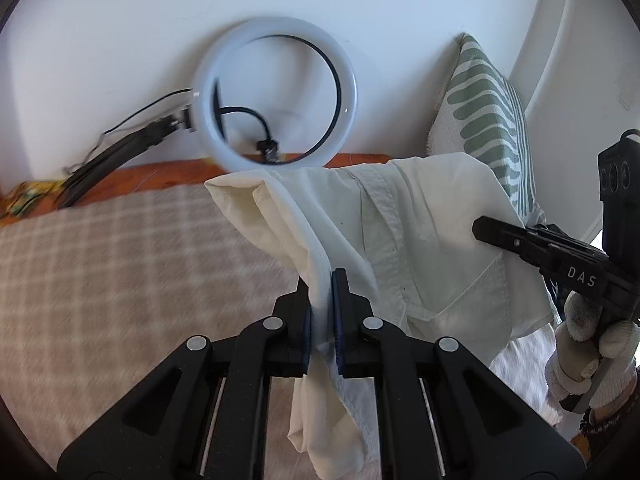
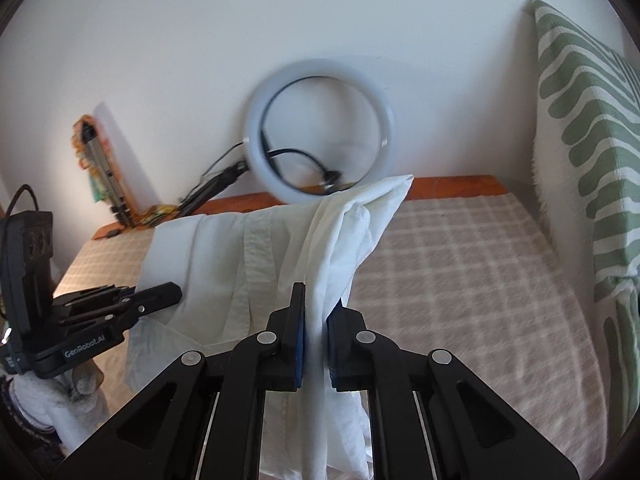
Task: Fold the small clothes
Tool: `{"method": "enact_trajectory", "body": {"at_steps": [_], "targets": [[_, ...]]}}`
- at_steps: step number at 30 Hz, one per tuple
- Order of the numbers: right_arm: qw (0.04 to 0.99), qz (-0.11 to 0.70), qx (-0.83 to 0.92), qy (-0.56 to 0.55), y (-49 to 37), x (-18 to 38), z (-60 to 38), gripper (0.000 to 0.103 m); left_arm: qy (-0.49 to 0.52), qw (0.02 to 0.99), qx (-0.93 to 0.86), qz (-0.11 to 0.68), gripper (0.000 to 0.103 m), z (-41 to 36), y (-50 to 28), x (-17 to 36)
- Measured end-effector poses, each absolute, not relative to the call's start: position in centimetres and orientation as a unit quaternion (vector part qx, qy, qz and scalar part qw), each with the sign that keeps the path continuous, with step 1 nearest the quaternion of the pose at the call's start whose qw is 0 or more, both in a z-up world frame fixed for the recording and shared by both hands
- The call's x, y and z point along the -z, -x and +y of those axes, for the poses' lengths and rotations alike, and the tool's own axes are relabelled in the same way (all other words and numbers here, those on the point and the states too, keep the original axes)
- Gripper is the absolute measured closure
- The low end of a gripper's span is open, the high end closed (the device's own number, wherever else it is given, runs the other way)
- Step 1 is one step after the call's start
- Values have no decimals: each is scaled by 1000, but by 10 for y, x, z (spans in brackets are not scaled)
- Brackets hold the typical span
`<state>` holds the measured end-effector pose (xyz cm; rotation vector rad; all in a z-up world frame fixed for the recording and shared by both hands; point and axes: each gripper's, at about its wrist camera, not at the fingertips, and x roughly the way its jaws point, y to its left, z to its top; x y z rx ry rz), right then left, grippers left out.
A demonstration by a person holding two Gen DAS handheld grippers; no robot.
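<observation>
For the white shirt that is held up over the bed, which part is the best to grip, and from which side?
Grip the white shirt at its outer stitched edges, one per side, coming from the front. The left gripper and right gripper already pinch it so, and the cloth hangs spread between them with the button placket visible.

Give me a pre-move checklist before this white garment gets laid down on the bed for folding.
1. Left gripper clamped on the white garment: ok.
2. Right gripper clamped on the garment: ok.
3. Garment lifted off the checked blanket: mostly; lowest hem cannot tell.
4. Cloth spread flat between the grippers: not ok, bunched at each grip.
5. Bare blanket available for laying down: ok.
6. Ring light at the wall clear of the cloth: cannot tell.
</observation>
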<state>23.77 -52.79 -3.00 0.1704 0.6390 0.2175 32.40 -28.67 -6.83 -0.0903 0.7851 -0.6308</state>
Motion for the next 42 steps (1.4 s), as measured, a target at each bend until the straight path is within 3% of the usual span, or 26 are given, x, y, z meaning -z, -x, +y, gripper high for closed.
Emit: {"method": "enact_trajectory", "body": {"at_steps": [20,22,29,42], "targets": [[935,352,-16,-38,-387,79,-596,96,16,880,251,403,96,-371,-434,144],[930,368,3,-17,-396,92,-598,92,-1,880,239,411,90,-371,-437,151],[905,421,56,-15,-416,135,-616,86,-32,880,228,415,86,-372,-440,163],[930,365,43,-19,-370,74,-598,82,-22,899,243,363,82,-342,-386,111]]}}
